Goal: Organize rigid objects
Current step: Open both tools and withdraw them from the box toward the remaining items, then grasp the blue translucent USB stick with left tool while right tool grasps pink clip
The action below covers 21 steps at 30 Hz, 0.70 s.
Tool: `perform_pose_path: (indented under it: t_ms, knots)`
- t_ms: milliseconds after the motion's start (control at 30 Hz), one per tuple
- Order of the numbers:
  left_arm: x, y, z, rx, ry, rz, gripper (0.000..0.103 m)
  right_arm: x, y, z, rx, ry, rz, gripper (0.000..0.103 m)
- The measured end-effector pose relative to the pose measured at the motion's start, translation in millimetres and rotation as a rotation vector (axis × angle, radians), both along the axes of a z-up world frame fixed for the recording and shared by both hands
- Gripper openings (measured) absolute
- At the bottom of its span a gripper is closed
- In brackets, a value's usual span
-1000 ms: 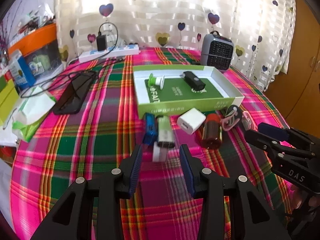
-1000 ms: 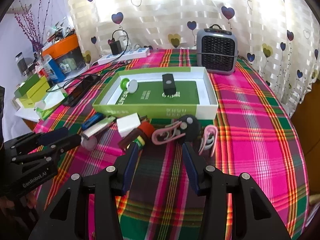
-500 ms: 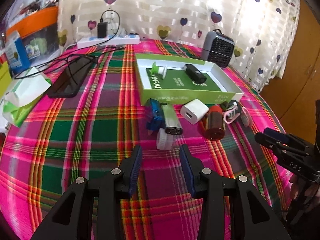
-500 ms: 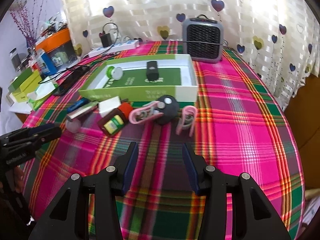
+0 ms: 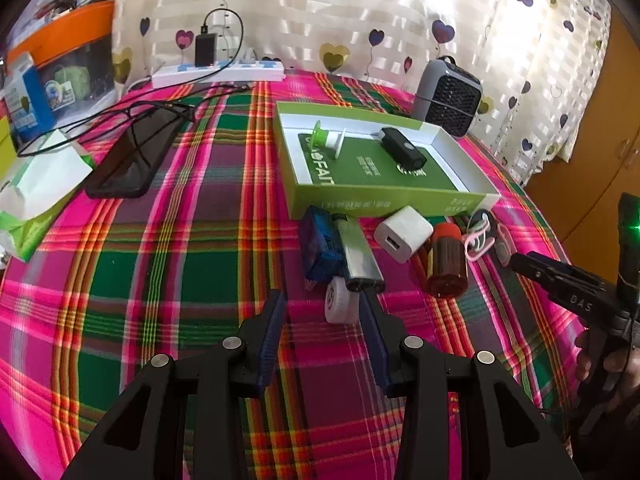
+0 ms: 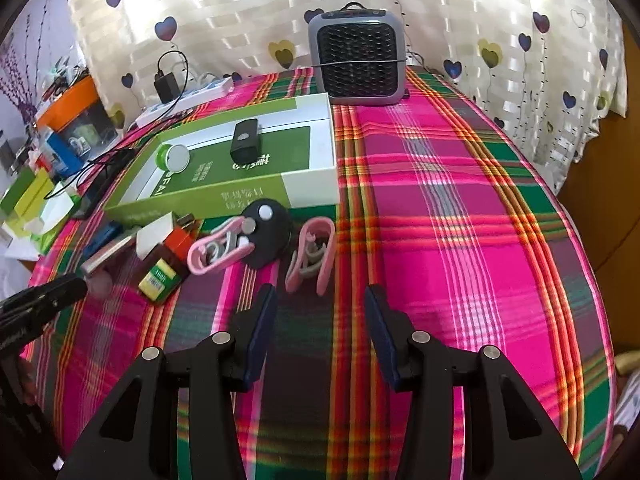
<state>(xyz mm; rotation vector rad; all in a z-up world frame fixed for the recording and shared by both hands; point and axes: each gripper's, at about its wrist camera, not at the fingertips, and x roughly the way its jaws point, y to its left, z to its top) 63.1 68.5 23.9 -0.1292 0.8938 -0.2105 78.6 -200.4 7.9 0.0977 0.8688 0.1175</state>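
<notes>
A green and white box [image 5: 384, 200] [image 6: 224, 196] lies open on the plaid tablecloth, holding a green spool [image 5: 326, 142] and a black device [image 5: 402, 152]. In front of it lie a blue item [image 5: 320, 248], a silver lighter [image 5: 360, 256], a white cap [image 5: 338, 304], a white charger cube [image 5: 404, 232], a brown bottle [image 5: 446, 264] [image 6: 166, 264], a black disc with a pink clip [image 6: 264, 236] and a pink clip [image 6: 312, 260]. My left gripper [image 5: 322, 316] is open just short of the white cap. My right gripper [image 6: 320, 312] is open just short of the pink clip.
A grey heater [image 6: 356, 64] stands behind the box. A black phone [image 5: 132, 156], cables, a power strip [image 5: 220, 74] and a tissue pack [image 5: 36, 196] lie at the left. Boxes [image 6: 28, 192] crowd the far left edge. The right half of the table shows bare cloth [image 6: 460, 220].
Both grippers have moved forward and lower toward the row of items, which now look larger. Their jaws keep the same width. The right gripper has shifted rightward toward the pink clip.
</notes>
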Motion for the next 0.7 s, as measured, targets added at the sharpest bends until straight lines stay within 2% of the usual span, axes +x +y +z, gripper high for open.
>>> perform_pose_path:
  t_ms: [100,267,367,700]
  knots:
    - [5.1,2.5,0.5,-0.035,0.007,-0.001,0.038,11.6,2.6,-0.1,-0.005,0.005,0.005,0.046]
    - [11.4,0.9,1.6,-0.028,0.006,-0.002,0.039,24.0,4.0,-3.6,-0.001,0.019,0.009,0.046]
    - [12.1,-1.9,8.1,-0.025,-0.029,-0.012,0.039,29.3,5.2,-6.4,-0.002,0.029,0.013,0.046]
    - [20.9,-8.4,5.1,-0.031,-0.018,-0.031,0.041,36.6,2.3,-7.2,-0.059,0.021,-0.015,0.046]
